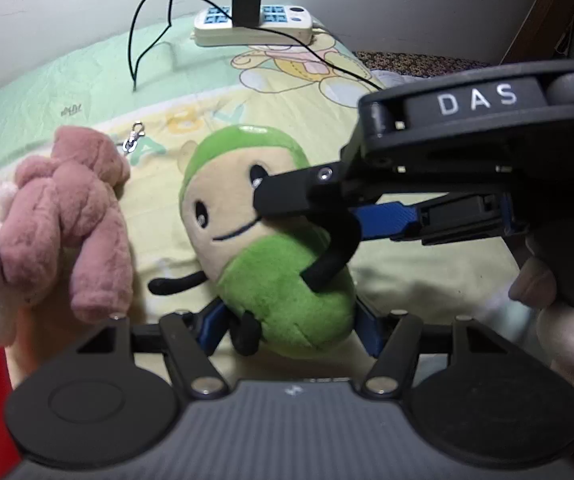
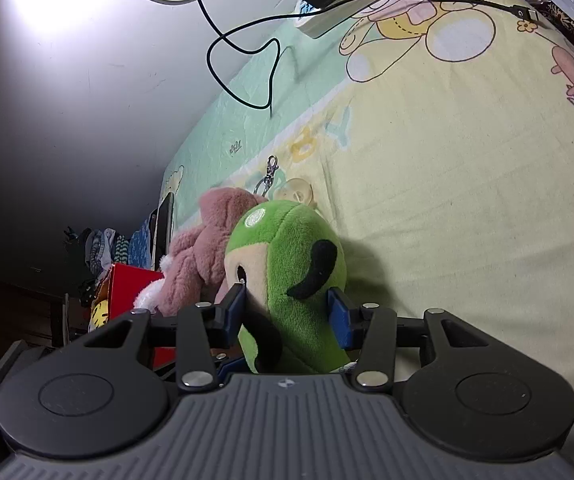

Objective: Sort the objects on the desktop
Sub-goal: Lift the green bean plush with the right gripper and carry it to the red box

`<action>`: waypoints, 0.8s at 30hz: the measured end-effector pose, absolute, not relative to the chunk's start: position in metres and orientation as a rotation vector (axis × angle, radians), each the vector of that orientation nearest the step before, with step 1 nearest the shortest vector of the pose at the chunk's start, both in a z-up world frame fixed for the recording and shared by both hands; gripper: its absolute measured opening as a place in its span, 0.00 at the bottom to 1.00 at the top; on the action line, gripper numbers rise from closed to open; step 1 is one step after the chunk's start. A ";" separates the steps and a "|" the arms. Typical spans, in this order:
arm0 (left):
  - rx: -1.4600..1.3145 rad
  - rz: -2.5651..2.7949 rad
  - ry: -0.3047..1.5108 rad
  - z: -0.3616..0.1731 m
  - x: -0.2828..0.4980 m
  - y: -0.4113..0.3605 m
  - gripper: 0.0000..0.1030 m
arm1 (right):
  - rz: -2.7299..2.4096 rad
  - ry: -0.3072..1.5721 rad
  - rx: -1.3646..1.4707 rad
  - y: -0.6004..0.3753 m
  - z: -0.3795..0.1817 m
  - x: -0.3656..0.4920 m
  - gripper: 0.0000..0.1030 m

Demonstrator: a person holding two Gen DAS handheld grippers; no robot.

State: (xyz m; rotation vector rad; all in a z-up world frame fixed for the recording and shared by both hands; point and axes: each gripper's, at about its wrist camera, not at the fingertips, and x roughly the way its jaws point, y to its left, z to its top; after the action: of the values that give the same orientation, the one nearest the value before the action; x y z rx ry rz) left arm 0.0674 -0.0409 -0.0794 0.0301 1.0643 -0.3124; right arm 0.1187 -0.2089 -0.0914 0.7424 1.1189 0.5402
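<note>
Baby-print sheet; green plush, tan face, blk arms; both grippers' fingers clenched on it.

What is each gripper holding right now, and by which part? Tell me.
Both grip the green plush doll. The left gripper clamps its lower body; the right gripper closes on its head and body, one finger on the face side. The pink plush is not gripped.

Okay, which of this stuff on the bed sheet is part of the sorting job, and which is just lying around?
Part of the job:
green plush toy, gripped by right gripper
pink plush toy
left gripper

Lying about:
power strip
black charger
black cable
keychain clasp
</note>
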 end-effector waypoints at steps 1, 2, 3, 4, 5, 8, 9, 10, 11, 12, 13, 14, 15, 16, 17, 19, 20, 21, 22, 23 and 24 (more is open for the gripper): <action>0.036 -0.314 1.058 -0.077 0.061 -0.041 0.63 | 0.541 1.119 0.741 -0.209 -0.089 0.114 0.46; 0.037 -0.316 1.051 -0.074 0.054 -0.041 0.62 | 0.543 1.118 0.738 -0.208 -0.086 0.108 0.46; 0.035 -0.319 1.045 -0.071 0.047 -0.039 0.62 | 0.547 1.116 0.733 -0.207 -0.082 0.103 0.46; 0.032 -0.321 1.041 -0.068 0.041 -0.038 0.62 | 0.551 1.113 0.728 -0.206 -0.079 0.098 0.46; 0.030 -0.323 1.038 -0.066 0.036 -0.036 0.62 | 0.556 1.113 0.723 -0.205 -0.076 0.093 0.46; 0.021 -0.323 1.020 -0.058 0.017 -0.029 0.62 | 0.571 1.105 0.715 -0.199 -0.069 0.079 0.46; 0.020 -0.321 1.014 -0.055 0.012 -0.027 0.62 | 0.577 1.101 0.712 -0.197 -0.066 0.076 0.46; 0.018 -0.317 1.007 -0.052 0.007 -0.024 0.62 | 0.584 1.096 0.709 -0.193 -0.064 0.072 0.46; 0.016 -0.314 1.002 -0.049 0.002 -0.021 0.62 | 0.590 1.093 0.709 -0.190 -0.062 0.069 0.46; 0.011 -0.311 0.996 -0.046 -0.003 -0.017 0.62 | 0.597 1.089 0.707 -0.185 -0.060 0.066 0.46; 0.005 -0.309 0.989 -0.043 -0.007 -0.012 0.62 | 0.604 1.083 0.705 -0.181 -0.058 0.062 0.46; -0.001 -0.308 0.982 -0.040 -0.011 -0.007 0.62 | 0.611 1.077 0.704 -0.176 -0.055 0.059 0.46; -0.006 -0.305 0.973 -0.037 -0.013 -0.001 0.62 | 0.618 1.070 0.705 -0.171 -0.053 0.057 0.46; -0.006 -0.302 0.964 -0.033 -0.017 0.005 0.62 | 0.625 1.063 0.707 -0.166 -0.050 0.054 0.46; -0.004 -0.302 0.955 -0.030 -0.020 0.011 0.62 | 0.631 1.056 0.708 -0.160 -0.047 0.051 0.46; -0.001 -0.302 0.928 -0.020 -0.030 0.027 0.62 | 0.641 1.036 0.711 -0.148 -0.039 0.045 0.46; -0.001 -0.303 0.917 -0.017 -0.033 0.034 0.62 | 0.645 1.024 0.711 -0.140 -0.036 0.043 0.46; 0.000 -0.304 0.905 -0.011 -0.037 0.043 0.62 | 0.649 1.012 0.712 -0.133 -0.031 0.039 0.46; 0.001 -0.304 0.896 -0.007 -0.041 0.053 0.62 | 0.651 1.000 0.712 -0.125 -0.027 0.036 0.46; 0.000 -0.304 0.889 -0.003 -0.044 0.061 0.62 | 0.654 0.989 0.710 -0.117 -0.024 0.032 0.46; 0.001 -0.306 0.879 0.001 -0.048 0.072 0.62 | 0.658 0.979 0.707 -0.109 -0.020 0.030 0.46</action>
State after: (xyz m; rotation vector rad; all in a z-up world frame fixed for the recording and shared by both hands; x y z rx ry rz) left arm -0.0479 0.0719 0.0015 0.0008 0.8787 -0.3056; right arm 0.0295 -0.1086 -0.0203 0.7066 0.9794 0.6582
